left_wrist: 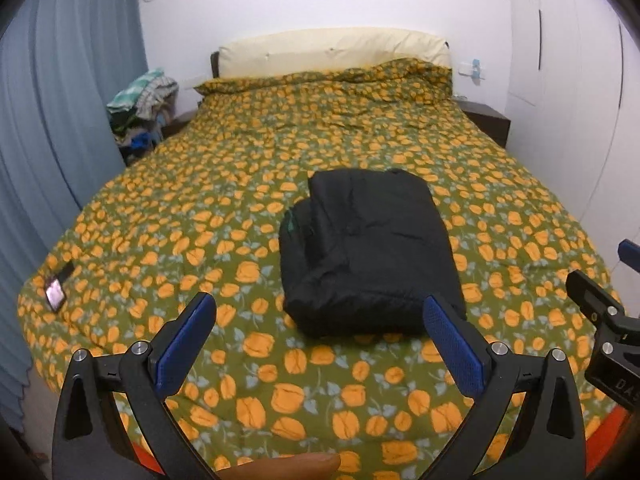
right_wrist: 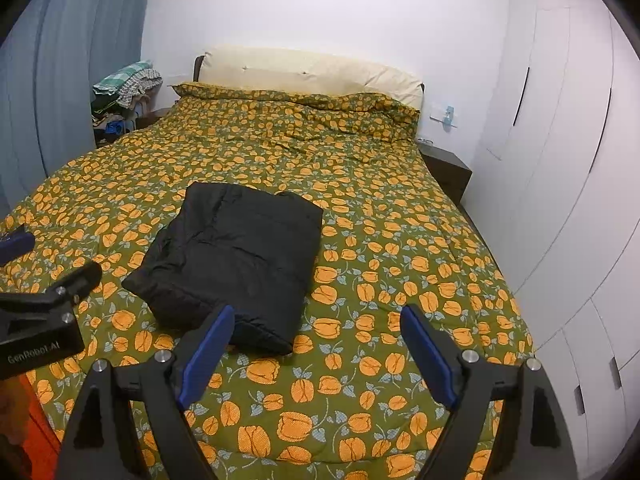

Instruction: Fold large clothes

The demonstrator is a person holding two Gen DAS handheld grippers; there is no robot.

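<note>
A black padded garment [left_wrist: 370, 250] lies folded into a thick rectangle on the flowered bed cover [left_wrist: 200, 220]. It also shows in the right wrist view [right_wrist: 240, 256]. My left gripper [left_wrist: 320, 312] is open and empty, held above the cover just short of the garment's near edge. My right gripper [right_wrist: 318, 320] is open and empty, just in front of the garment's near right corner. The right gripper's body shows at the right edge of the left wrist view [left_wrist: 600, 320]. The left gripper's body shows at the left edge of the right wrist view [right_wrist: 48, 312].
A cream headboard [left_wrist: 332, 50] stands at the far end. A heap of clothes [left_wrist: 142, 108] sits at the bed's far left by a blue curtain [left_wrist: 60, 120]. A dark nightstand [right_wrist: 446, 172] and white wardrobe doors [right_wrist: 560, 160] are on the right. A small device [left_wrist: 56, 292] lies on the cover's left edge.
</note>
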